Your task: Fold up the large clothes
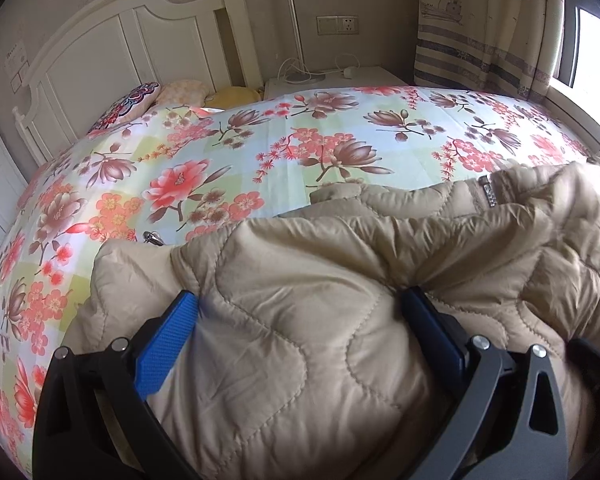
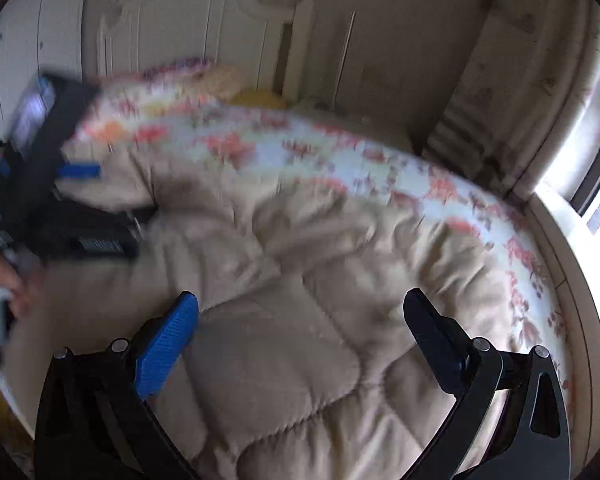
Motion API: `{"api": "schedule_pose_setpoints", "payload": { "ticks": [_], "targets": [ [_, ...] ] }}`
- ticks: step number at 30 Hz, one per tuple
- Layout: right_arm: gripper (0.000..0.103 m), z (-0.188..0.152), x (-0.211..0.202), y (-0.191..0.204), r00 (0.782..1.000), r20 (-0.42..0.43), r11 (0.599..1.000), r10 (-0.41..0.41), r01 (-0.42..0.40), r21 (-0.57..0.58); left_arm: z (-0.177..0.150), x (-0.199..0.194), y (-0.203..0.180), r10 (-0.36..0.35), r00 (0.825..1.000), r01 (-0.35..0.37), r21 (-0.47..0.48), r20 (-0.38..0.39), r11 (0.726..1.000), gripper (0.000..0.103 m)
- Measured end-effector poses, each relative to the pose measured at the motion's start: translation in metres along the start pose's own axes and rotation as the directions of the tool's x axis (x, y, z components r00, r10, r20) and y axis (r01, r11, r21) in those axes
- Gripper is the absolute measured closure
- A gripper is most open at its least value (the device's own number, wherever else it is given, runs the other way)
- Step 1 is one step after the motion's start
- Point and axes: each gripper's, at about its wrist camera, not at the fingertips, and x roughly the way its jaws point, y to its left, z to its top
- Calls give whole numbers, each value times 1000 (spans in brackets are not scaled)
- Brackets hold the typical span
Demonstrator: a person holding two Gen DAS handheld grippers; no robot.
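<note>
My left tool [image 1: 300, 308] stands released, its fingers straddling a puffed fold of the beige quilted padded jacket [image 1: 340, 280], which fills the lower half of the frame on the floral-sheeted bed [image 1: 220, 140]. My right tool [image 2: 300, 308] is also released, above the jacket's lower-centre panel. The jacket's long axis runs lower right to upper left in the right view; the left tool [image 2: 80, 168] is nearer that far end.

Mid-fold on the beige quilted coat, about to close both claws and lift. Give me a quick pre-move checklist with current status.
1. Left claw open wide: ok.
2. Right claw open wide: ok.
3. Coat fabric bulging between the left claw's fingers, ready to pinch: ok.
4. Coat fabric between the right claw's fingers: cannot tell; it lies below them, but the right wrist view is motion-blurred.
5. Right claw steady: not ok, judging by that blur.
6. Zipper pull at the coat's far edge out of the left claw's pinch zone: ok.
7. Floral bed sheet beyond the coat free of other items: ok.
</note>
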Motion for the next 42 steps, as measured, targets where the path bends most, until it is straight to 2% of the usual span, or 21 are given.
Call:
{"api": "schedule_pose_setpoints", "payload": {
  "ticks": [2,7,9,11,14,15,16,17,18,22,25,27,29,32,33,35,36,38,40,42],
  "targets": [
    [5,5,-3,-11,1000,-11,998,27,-26,49,0,-1,0,0,1000,0,0,-1,1000,2],
    [4,8,0,-14,999,-20,998,35,-34,45,0,-16,4,38,999,-38,13,6,999,2],
    [4,6,2,-13,999,-19,998,37,-36,48,-7,-50,18,45,996,-43,-27,78,999,2],
    [4,3,2,-13,999,-14,998,42,-41,53,-23,-76,30,37,990,-34,-22,138,999,2],
    [4,-3,4,-13,999,-11,997,51,-50,59,-55,-69,47,163,982,-162,-13,99,987,2],
    [4,-2,5,-12,999,-11,997,52,-51,59,-67,-59,59,152,985,-149,-42,78,988,2],
    [4,-2,5,-13,998,-10,997,54,-53,61,-76,-55,73,83,993,-74,-103,89,992,2],
    [4,-2,5,-13,998,-7,996,58,-58,63,-79,-54,83,44,995,-29,-152,94,988,2],
    [4,-2,4,-13,998,-3,996,62,-62,66,-79,-53,87,30,996,-16,-170,83,985,2],
    [5,-1,2,-12,999,-4,997,52,-51,61,-71,-49,73,102,993,-95,-96,66,991,2],
    [5,0,-23,-7,998,29,995,-48,46,85,-74,-49,74,99,992,-90,-115,75,989,2],
    [5,0,-51,11,994,105,999,21,-26,48,-75,-50,74,97,992,-87,-118,79,989,2],
    [5,-1,-67,34,989,141,999,44,-42,-16,-75,-50,74,101,992,-92,-116,81,989,2],
    [5,-12,-51,66,995,91,989,33,-20,-145,-76,-50,75,100,991,-90,-115,84,989,2],
    [5,-18,-39,67,996,82,989,33,-20,-146,-76,-49,75,98,992,-89,-115,84,989,2],
    [5,-24,-30,51,990,84,993,115,-112,-43,-76,-49,75,99,992,-90,-111,83,990,2],
    [5,-22,-33,45,988,75,991,133,-132,-22,-76,-49,76,98,992,-89,-113,82,990,2],
    [5,-21,-51,35,993,101,998,64,-62,-22,-76,-49,77,95,992,-86,-114,82,990,2],
    [5,-27,-71,13,986,152,998,-69,70,1,-76,-49,77,94,992,-84,-116,83,990,2],
    [5,-43,-79,-19,985,149,994,-93,84,66,-77,-50,76,94,992,-84,-116,83,990,2]
  ]
}}
